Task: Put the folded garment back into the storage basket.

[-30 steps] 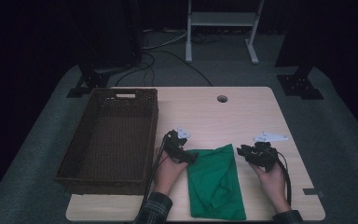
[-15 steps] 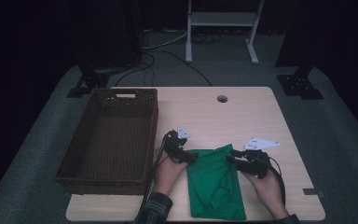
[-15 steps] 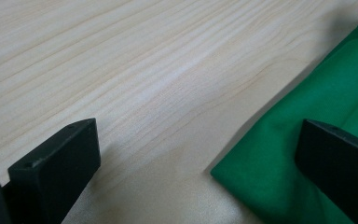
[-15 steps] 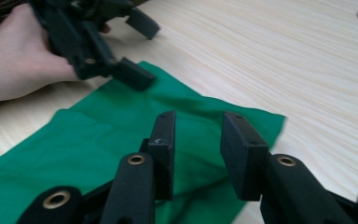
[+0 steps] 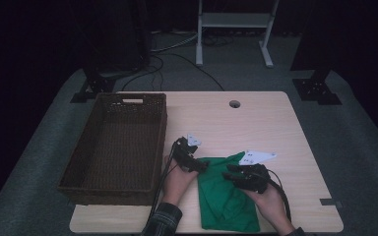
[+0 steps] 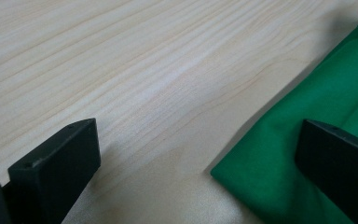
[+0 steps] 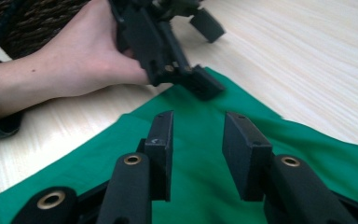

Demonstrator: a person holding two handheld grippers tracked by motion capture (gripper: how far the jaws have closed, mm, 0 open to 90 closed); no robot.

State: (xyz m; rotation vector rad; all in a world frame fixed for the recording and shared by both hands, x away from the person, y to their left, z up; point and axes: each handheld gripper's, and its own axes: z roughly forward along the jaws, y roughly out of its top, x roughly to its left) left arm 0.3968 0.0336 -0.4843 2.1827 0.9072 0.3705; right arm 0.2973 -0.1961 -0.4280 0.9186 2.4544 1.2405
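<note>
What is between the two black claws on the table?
Green cloth lies between the left hand-held gripper and the right hand-held gripper, as the high view shows.

Green cloth (image 5: 226,196): folded, lying flat on the light wooden table (image 5: 256,123) at its near edge, about 5 o'clock from the wicker basket (image 5: 113,147); one corner points toward 12 o'clock.
</note>
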